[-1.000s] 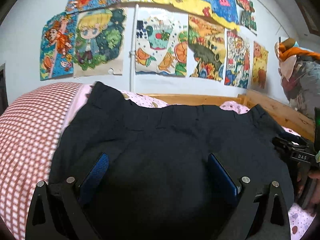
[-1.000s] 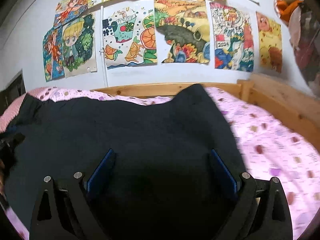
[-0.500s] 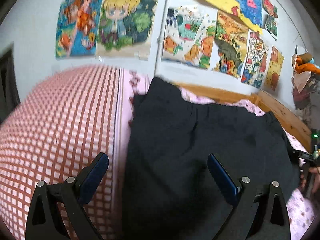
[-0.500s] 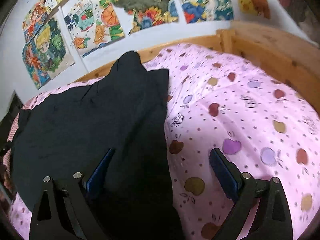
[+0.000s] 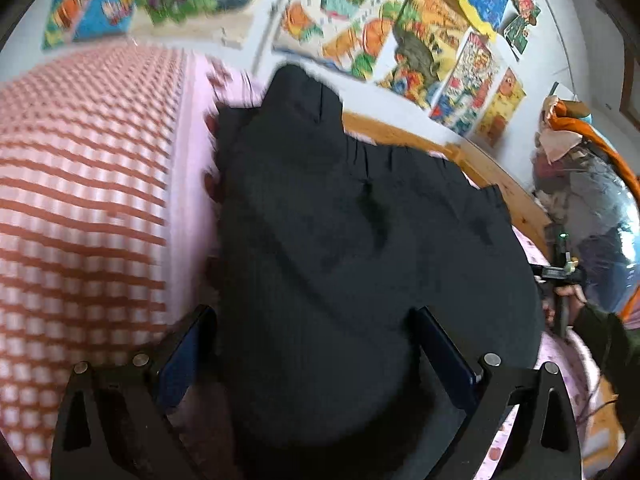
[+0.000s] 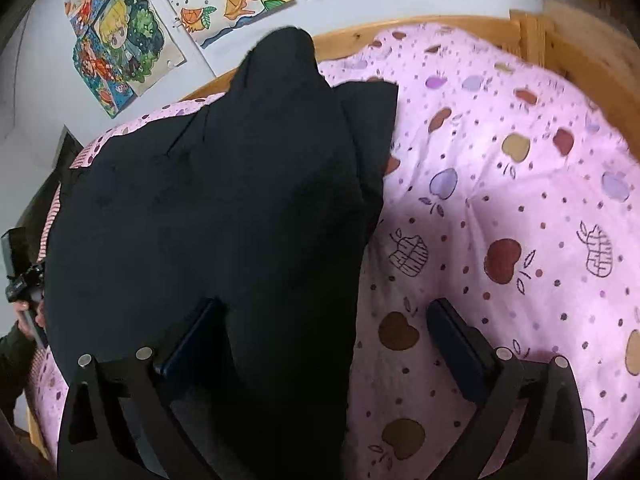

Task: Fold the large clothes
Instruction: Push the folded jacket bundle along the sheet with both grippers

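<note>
With both tongs positioned at the dark garment (image 5: pixel 360 240) on the bed (image 6: pixel 520 200), left tongs (image 5: pixel 312 356) spread and empty, right tongs (image 6: pixel 324 340) opening over its side edge, the next move calls for gripping both side edges to fold

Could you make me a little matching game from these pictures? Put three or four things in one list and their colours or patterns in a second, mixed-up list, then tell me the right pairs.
Things:
1. garment spread on the bed
2. bedsheet
3. pillow to the left of the garment
4. bed frame

Looks:
A. red-and-white check
B. pale bare wood
C. black
D. pink with apple prints

Pairs: 1-C, 2-D, 3-A, 4-B
</note>
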Demonstrator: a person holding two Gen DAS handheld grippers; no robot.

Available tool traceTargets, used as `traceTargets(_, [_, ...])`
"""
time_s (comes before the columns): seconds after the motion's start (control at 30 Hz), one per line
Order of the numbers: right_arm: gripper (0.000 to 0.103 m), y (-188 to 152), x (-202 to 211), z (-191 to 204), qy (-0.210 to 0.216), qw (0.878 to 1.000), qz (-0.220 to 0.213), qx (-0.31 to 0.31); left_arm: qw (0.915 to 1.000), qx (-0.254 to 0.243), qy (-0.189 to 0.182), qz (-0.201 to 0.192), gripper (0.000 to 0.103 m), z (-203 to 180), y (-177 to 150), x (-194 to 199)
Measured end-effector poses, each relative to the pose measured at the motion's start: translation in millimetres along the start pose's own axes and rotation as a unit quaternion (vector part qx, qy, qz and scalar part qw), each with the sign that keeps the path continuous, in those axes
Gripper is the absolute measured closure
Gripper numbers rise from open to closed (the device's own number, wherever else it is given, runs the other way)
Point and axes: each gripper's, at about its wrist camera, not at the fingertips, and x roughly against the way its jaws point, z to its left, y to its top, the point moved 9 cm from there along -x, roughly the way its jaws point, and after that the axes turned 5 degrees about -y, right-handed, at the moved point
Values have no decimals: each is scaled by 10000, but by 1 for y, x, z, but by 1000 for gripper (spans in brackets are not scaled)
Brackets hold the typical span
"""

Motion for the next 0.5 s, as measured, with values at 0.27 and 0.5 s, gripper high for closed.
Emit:
traceTargets(0.27, [1,-14,-4,-1,205,9997,114,-27,9972,427,-538,281,0,6,-10,-16])
traceTargets(0.5, [1,-36,-10,20,545,9971,504,159,9960,469,-659,381,0,5,-14,-20])
